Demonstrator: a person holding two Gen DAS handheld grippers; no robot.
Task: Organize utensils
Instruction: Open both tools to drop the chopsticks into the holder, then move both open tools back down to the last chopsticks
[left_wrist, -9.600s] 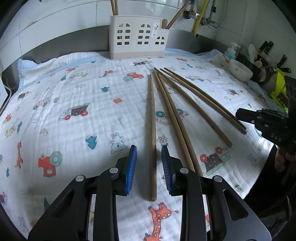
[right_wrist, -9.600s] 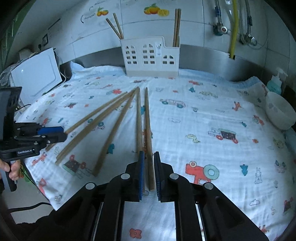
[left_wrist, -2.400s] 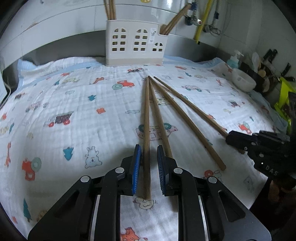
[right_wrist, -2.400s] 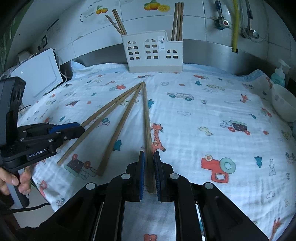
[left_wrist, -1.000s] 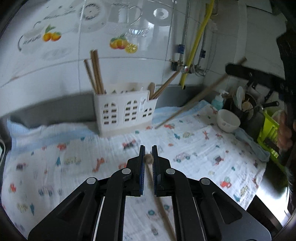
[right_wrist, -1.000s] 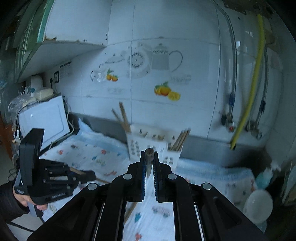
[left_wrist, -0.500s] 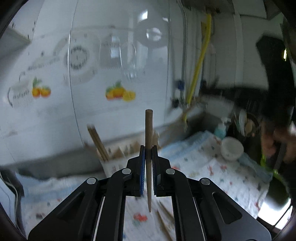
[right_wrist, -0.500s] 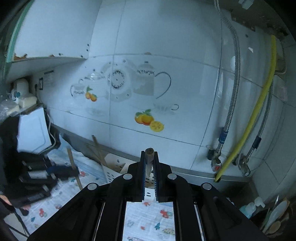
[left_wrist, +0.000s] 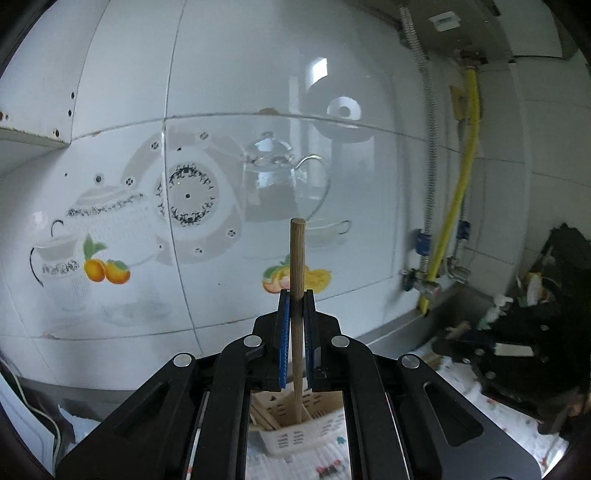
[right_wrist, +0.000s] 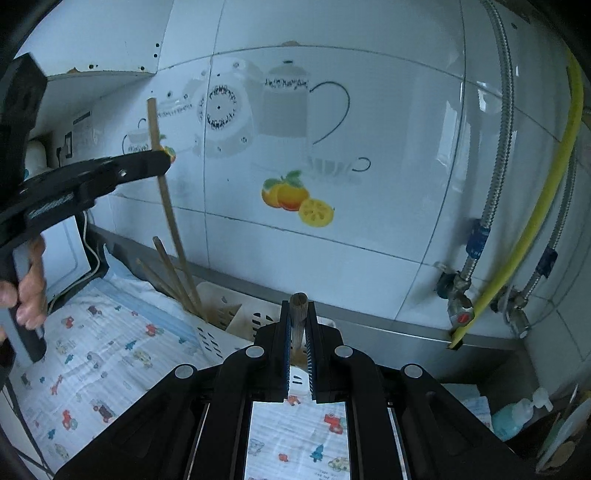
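My left gripper (left_wrist: 295, 310) is shut on a wooden chopstick (left_wrist: 296, 266) held upright; its lower end reaches into the left compartment of the white utensil holder (left_wrist: 291, 435). From the right wrist view the same chopstick (right_wrist: 168, 206) and left gripper (right_wrist: 164, 162) stand over the holder (right_wrist: 236, 317), beside two other chopsticks (right_wrist: 166, 269). My right gripper (right_wrist: 298, 325) is shut on another upright chopstick (right_wrist: 298, 306) above the holder's right part; its lower end is hidden.
A white tiled wall with teapot and fruit decals rises behind the holder. A yellow hose (right_wrist: 532, 218) and metal pipes (right_wrist: 498, 155) hang at right. A cartoon-print cloth (right_wrist: 96, 354) covers the counter. A white appliance (right_wrist: 70, 251) stands at left.
Both grippers lifted chopsticks off the cloth, turned them upright and carried them to the holder. The left chopstick's tip has come down into the holder.
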